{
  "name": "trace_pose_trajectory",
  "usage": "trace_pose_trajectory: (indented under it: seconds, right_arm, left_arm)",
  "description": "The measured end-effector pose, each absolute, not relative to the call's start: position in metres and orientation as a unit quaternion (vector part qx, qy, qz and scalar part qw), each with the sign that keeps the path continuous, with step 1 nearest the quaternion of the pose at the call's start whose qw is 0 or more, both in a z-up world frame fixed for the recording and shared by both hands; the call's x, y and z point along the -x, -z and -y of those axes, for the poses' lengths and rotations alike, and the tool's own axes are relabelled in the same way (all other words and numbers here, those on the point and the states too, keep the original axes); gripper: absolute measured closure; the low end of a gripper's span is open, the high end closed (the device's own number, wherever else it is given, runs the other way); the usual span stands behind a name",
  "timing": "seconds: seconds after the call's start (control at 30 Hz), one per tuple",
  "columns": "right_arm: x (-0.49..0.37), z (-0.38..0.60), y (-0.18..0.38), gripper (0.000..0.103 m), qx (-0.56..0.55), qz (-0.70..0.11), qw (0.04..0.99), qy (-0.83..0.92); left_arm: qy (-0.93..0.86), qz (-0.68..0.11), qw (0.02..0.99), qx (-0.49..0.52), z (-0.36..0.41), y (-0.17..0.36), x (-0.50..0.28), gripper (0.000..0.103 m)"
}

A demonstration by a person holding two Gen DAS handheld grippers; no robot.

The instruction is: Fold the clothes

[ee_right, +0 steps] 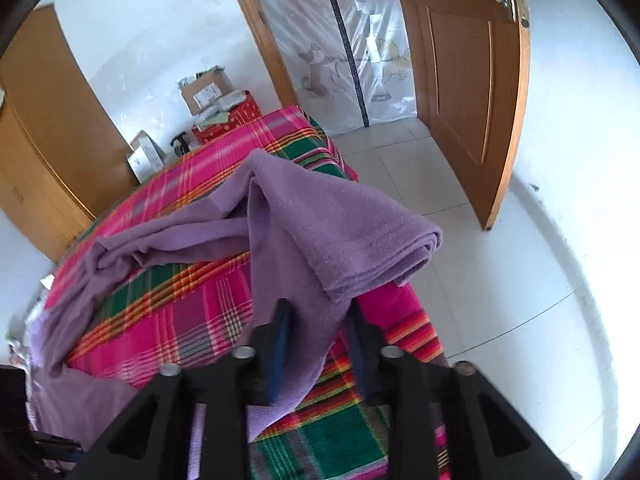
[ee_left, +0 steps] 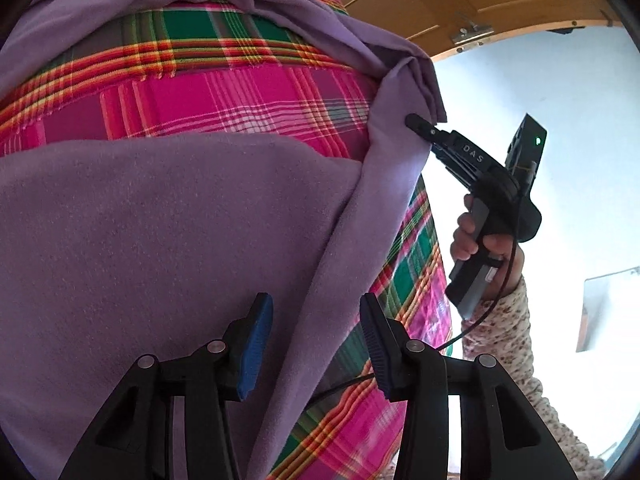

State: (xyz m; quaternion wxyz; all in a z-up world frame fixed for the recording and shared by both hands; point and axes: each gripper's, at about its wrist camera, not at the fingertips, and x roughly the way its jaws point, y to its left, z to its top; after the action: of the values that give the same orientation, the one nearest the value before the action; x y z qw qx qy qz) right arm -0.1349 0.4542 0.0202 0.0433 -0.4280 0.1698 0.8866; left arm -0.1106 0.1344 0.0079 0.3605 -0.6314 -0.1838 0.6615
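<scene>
Left wrist view: left gripper was seen with jaws apart, purple garment draped between them, not pinched. Right gripper was seen at the right, clamped on a bunched fold of the garment.

Right wrist view: right gripper was closed on cloth, garment lifted off the plaid bedspread. One partial fold was judged done; smoothing and further folds were left.

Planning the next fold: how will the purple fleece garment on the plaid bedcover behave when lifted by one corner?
The purple fleece garment will probably flop: it already drapes and bunches where the right gripper pinches it. It looks light, hanging in soft folds. Its fuzzy nap likely clings to the plaid bedcover rather than sliding.
</scene>
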Motion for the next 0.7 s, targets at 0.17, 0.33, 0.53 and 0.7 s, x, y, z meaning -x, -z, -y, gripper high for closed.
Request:
trace_pose_trajectory:
  seconds: [0.17,0.33,0.53,0.7]
  right_arm:
    - [0.123,-0.454,-0.025,0.094,0.415,-0.178,0.040,-0.892]
    - [0.104,-0.459,-0.035,0.095,0.394,-0.196,0.040,-0.897]
    - [0.079,-0.473,-0.039,0.095,0.376,-0.236,0.048,-0.895]
    - [0.056,-0.483,-0.033,0.095,0.367,-0.266,0.057,-0.890]
  left_arm:
    - [-0.661,0.185,0.362,0.631,-0.139,-0.008,0.109,0.056]
    - [-0.674,0.159,0.365,0.623,-0.150,-0.011,0.102,0.056]
    - [-0.674,0.145,0.371,0.623,-0.159,-0.010,0.094,0.060]
    - [-0.667,0.140,0.374,0.630,-0.161,-0.007,0.085,0.071]
